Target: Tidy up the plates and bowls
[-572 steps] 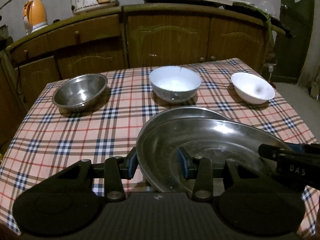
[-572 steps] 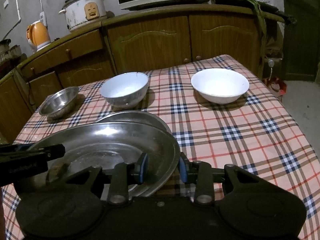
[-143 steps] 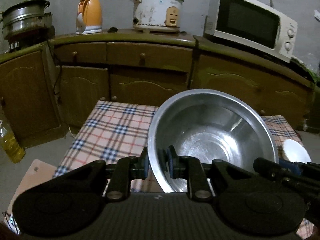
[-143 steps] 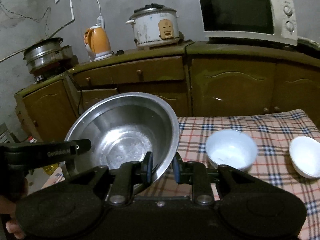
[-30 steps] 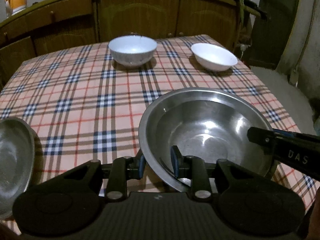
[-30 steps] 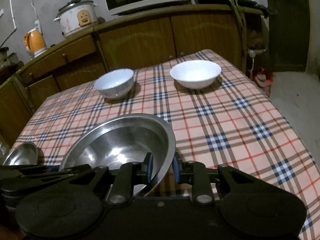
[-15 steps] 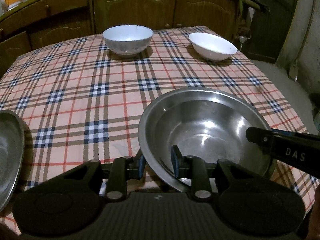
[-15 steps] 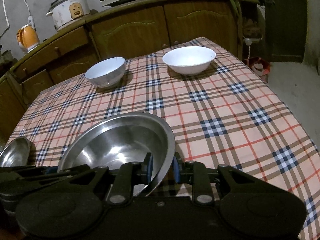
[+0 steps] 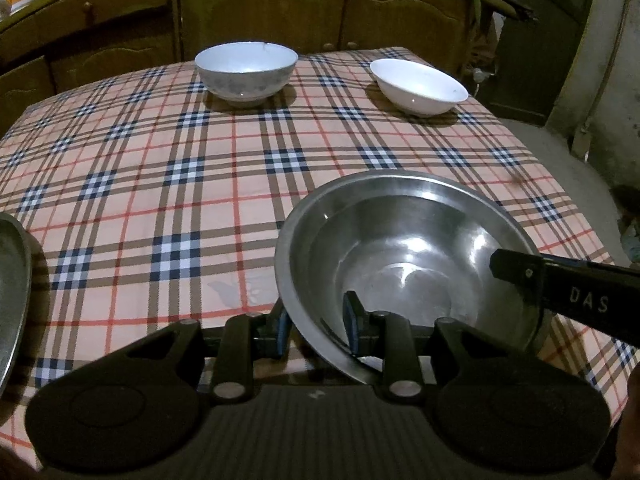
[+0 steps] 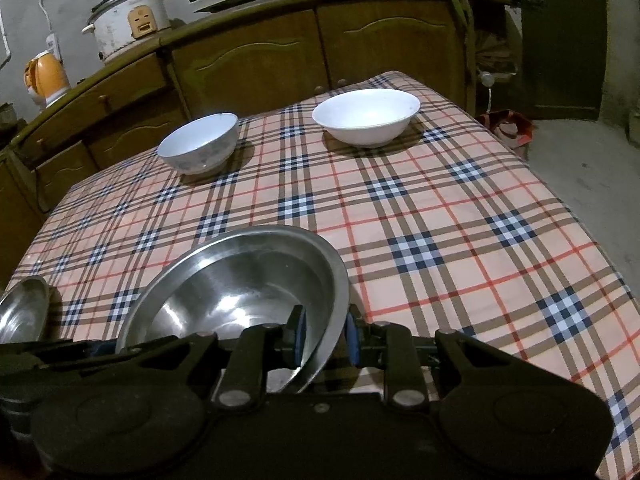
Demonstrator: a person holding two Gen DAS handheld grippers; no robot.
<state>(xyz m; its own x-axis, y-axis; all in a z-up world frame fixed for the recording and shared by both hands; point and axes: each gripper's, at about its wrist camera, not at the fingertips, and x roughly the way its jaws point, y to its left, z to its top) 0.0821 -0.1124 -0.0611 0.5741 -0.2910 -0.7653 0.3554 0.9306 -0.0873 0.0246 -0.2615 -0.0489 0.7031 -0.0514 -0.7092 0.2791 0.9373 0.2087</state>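
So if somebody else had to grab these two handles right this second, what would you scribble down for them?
Left gripper: shut on the near left rim of the large round steel bowl.
Right gripper: shut on the same bowl's right rim.
The steel bowl is at the near edge of the plaid-cloth table; whether it rests on the cloth is unclear.
Steel plates sit at the near left edge.
Left: the patterned deep white bowl and the plain shallow white bowl stand separately at the far side, not yet gathered.
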